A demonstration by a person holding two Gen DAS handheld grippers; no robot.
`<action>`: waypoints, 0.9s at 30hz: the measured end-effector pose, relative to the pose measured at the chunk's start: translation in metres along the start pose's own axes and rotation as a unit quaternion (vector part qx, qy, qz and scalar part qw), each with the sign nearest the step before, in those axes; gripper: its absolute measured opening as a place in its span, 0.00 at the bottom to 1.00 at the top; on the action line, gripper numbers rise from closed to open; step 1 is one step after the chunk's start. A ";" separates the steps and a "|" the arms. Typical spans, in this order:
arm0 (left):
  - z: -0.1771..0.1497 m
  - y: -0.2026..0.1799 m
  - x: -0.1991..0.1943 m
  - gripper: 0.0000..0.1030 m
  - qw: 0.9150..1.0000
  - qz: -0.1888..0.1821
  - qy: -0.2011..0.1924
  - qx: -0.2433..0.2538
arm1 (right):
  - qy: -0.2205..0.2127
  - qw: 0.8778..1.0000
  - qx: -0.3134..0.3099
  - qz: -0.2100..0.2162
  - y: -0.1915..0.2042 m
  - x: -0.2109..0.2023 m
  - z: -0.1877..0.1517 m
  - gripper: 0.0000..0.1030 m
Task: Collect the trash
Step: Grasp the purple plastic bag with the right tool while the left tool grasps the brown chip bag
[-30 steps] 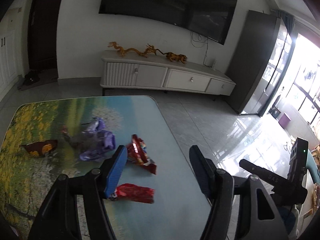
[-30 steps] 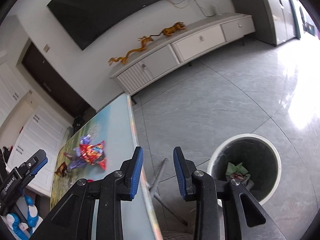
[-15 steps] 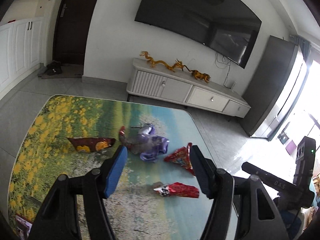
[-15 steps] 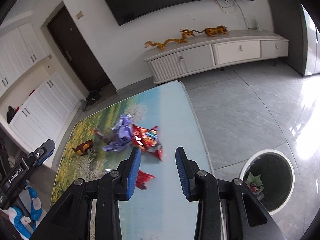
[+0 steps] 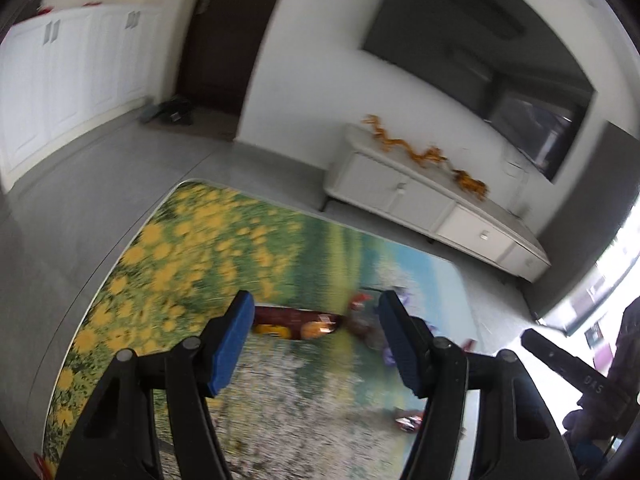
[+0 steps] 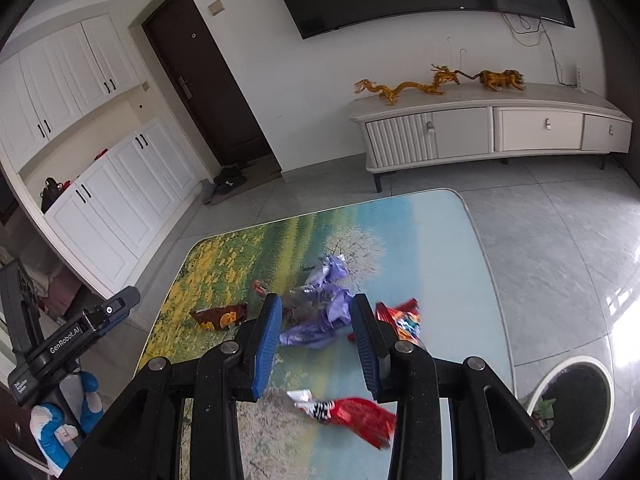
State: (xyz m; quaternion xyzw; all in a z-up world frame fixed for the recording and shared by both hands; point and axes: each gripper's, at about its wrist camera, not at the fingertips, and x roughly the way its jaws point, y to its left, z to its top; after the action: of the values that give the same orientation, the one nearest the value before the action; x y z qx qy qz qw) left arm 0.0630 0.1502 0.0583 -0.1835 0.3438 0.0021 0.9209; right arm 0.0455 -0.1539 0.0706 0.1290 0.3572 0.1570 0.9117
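- Right wrist view shows the right gripper (image 6: 316, 344) above the tabletop (image 6: 440, 248), its fingers (image 6: 266, 340) partly spread with nothing between them; the purple wrapper (image 6: 320, 312) lies beyond, in line with the gap.
- Left gripper (image 5: 316, 344) has its fingers (image 5: 230, 344) spread wider and empty, aimed toward the brown wrapper (image 5: 296, 322).
- Trash location: four pieces on the tabletop. The brown wrapper (image 6: 220, 316) lies left of the purple one; a red multicoloured wrapper (image 6: 402, 318) lies just right of it; a red wrapper (image 6: 352, 416) lies nearest the right gripper. The bin (image 6: 576, 412) stands on the floor beyond the tabletop's right edge, with some waste already inside.
- Step in hand, as judged: approach for a pickup. Advice: each gripper should take its own piece, lower the fingers to either side of a raised fold, and close only once the film sits between the pads; flat film is likely to slip from a shallow pinch.
- Left wrist view is motion-blurred; the wrappers near its right finger cannot be told apart.
- Bin contents are too dark to identify, and its lower rim is cut off by the frame edge.
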 end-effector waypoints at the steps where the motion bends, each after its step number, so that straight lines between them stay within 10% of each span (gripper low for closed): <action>1: -0.001 0.007 0.005 0.61 1.000 0.007 0.002 -0.010 | 0.003 1.000 0.000 0.005 0.001 0.008 0.001 0.33; 9: -0.011 0.040 0.053 0.69 0.994 0.026 0.028 -0.099 | 0.030 0.999 -0.001 0.019 -0.006 0.077 0.002 0.44; 27: -0.026 0.035 0.150 0.69 0.986 0.098 0.087 -0.100 | 0.089 0.995 -0.035 0.006 -0.034 0.144 -0.010 0.44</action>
State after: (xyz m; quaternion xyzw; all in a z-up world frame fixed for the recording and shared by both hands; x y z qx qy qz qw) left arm 0.1565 0.1556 -0.0660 -0.2400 0.4369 0.1104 0.8599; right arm 0.1453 -0.1296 -0.0357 0.0848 0.4300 0.1860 0.8794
